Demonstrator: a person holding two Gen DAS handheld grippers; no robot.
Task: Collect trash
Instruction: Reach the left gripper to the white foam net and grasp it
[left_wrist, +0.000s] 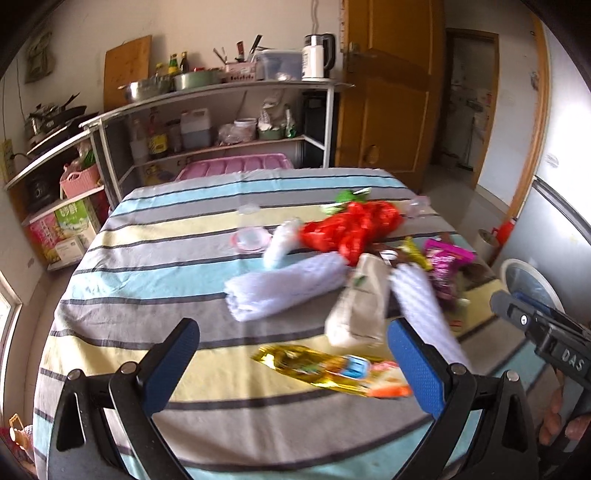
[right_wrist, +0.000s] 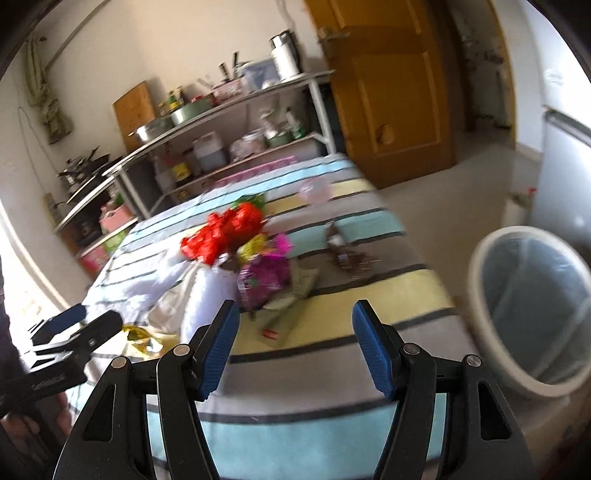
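Striped tablecloth (left_wrist: 147, 266) fills mid-frame, trash heaped right of center: red plastic bag (left_wrist: 351, 227), gold wrapper (left_wrist: 332, 369). Kitchen shelves (left_wrist: 207, 99) upper left, bin (right_wrist: 528, 310) right. Left gripper (left_wrist: 291, 365) and right gripper (right_wrist: 295, 347) both spread, empty.

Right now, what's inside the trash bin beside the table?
The trash bin holds a clear liner, and no trash shows in the part visible from the right wrist view. Its bottom is hidden by the near rim and blur, so I can't confirm it is empty.
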